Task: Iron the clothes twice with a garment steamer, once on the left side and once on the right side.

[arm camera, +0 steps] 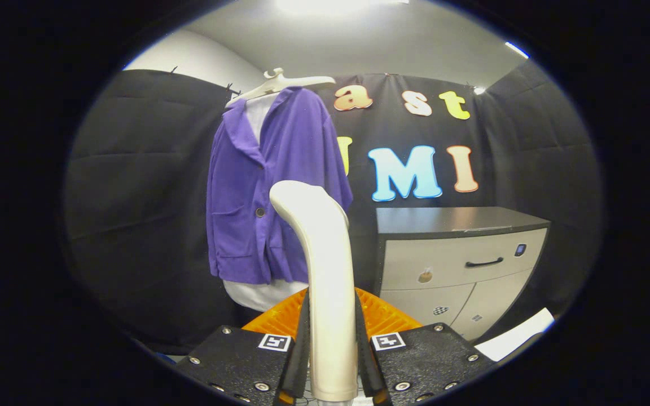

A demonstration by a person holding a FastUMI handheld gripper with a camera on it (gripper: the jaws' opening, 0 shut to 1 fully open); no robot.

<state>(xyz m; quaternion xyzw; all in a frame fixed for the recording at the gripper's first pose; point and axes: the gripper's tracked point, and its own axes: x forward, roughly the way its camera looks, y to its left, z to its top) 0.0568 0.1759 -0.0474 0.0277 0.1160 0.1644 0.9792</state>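
Steamer [325,270], gripped by the tool [332,361], partly hides the purple jacket [257,186] (cabinet [460,259] beside).

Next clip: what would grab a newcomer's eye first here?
The cream garment steamer stands upright between the fingers, the gripper shut on its handle. Just beyond it hangs a purple jacket on a white hanger. A grey cabinet stands beside the jacket.

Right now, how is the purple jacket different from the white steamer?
The purple jacket hangs soft and loose from a hanger, beyond the fingers; the steamer is hard, smooth and curved. The jacket hangs free, while the gripper has the steamer pressed between both fingers. Both stand upright.
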